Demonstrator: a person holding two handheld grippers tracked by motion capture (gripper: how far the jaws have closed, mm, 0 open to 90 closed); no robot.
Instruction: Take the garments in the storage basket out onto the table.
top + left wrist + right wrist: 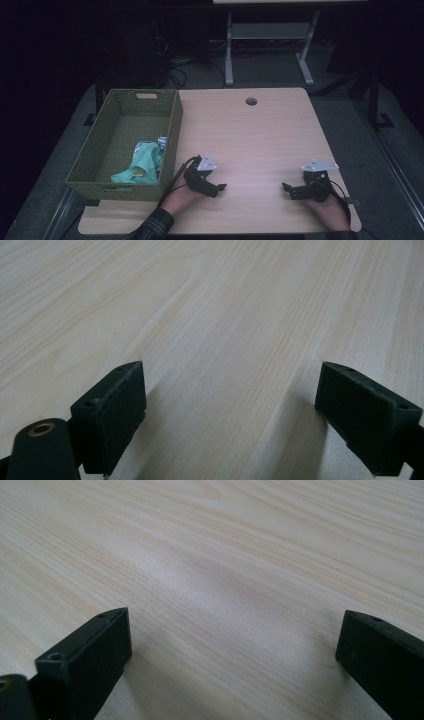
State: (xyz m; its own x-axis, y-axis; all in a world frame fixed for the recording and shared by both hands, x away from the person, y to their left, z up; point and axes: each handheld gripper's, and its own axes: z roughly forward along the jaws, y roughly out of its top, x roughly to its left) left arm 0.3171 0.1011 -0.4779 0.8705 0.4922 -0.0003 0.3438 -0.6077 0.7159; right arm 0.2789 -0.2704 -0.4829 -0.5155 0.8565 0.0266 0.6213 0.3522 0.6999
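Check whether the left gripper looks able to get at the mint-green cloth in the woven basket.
Probably yes: the left gripper is open and empty beside the green woven basket, whose top is open; only its near wall stands between it and the mint-green cloth.

No lettering, labels or numbers can be read anywhere here, not on the pale wooden table (260,130) either.
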